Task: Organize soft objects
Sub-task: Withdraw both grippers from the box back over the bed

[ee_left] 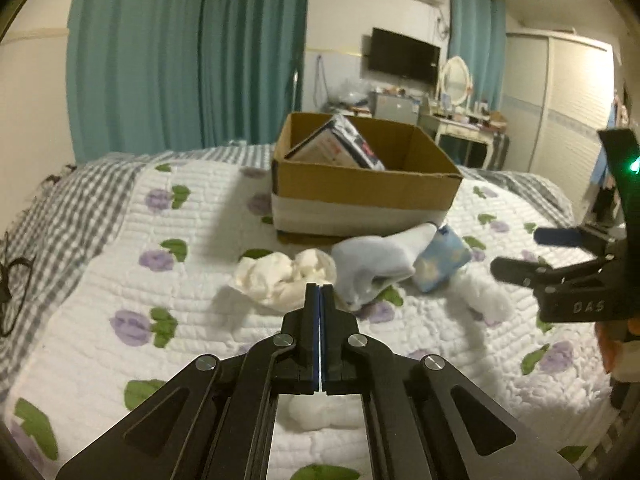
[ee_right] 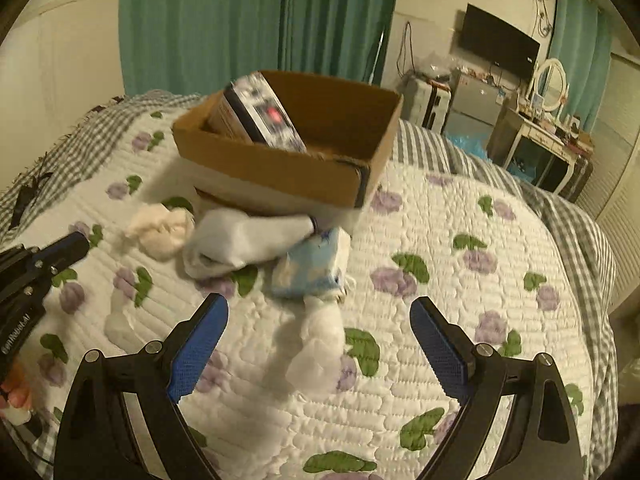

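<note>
Soft items lie on the quilted bed before a cardboard box [ee_left: 360, 188] [ee_right: 280, 168]: a cream crumpled cloth [ee_left: 280, 276] [ee_right: 162, 232], a pale blue-white sock [ee_left: 376, 264] [ee_right: 244, 240], a blue tissue pack [ee_left: 440, 258] [ee_right: 312, 270], and a white sock [ee_right: 320, 344] [ee_left: 486, 300]. A second white sock [ee_right: 118, 320] lies at the left and under my left gripper [ee_left: 324, 416]. My left gripper [ee_left: 320, 292] is shut and empty, just short of the cream cloth. My right gripper [ee_right: 320, 312] is open, above the white sock; it also shows in the left wrist view [ee_left: 520, 256].
The box holds a tilted printed carton [ee_left: 340, 146] [ee_right: 264, 116]. Teal curtains [ee_left: 188, 52] hang behind the bed. A TV [ee_left: 404, 56], a dressing table with mirror [ee_left: 456, 80] and a wardrobe [ee_left: 560, 104] stand at the far right. A black cable [ee_left: 12, 280] lies at the bed's left edge.
</note>
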Demonstrator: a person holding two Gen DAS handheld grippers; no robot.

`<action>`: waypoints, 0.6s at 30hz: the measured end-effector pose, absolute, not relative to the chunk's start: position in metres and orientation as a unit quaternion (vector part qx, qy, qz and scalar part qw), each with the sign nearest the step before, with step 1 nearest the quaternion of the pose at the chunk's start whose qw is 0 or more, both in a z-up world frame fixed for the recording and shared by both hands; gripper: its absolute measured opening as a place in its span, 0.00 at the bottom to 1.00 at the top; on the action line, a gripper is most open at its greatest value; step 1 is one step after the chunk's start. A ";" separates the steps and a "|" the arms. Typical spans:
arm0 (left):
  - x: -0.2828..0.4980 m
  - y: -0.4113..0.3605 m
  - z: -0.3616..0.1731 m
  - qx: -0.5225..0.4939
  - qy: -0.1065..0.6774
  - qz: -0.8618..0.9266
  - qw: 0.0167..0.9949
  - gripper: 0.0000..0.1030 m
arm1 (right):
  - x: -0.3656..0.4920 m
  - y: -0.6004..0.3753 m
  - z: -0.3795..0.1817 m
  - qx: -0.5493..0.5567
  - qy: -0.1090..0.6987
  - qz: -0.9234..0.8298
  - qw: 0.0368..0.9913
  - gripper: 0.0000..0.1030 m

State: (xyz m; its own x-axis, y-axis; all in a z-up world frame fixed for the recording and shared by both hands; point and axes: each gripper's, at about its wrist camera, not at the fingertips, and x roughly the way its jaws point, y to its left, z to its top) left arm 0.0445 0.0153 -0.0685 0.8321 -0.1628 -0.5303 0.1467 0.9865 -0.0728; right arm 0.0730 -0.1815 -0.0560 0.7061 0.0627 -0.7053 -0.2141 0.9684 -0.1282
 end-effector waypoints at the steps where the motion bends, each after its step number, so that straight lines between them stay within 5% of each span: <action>1: 0.044 0.014 -0.066 -0.015 0.275 -0.084 0.958 0.00 | 0.073 -0.185 -0.060 -0.098 0.378 0.072 0.918 0.90; 18: 0.050 0.007 -0.073 -0.025 0.310 -0.075 0.948 0.05 | 0.064 -0.198 -0.058 -0.070 0.362 0.072 0.927 0.90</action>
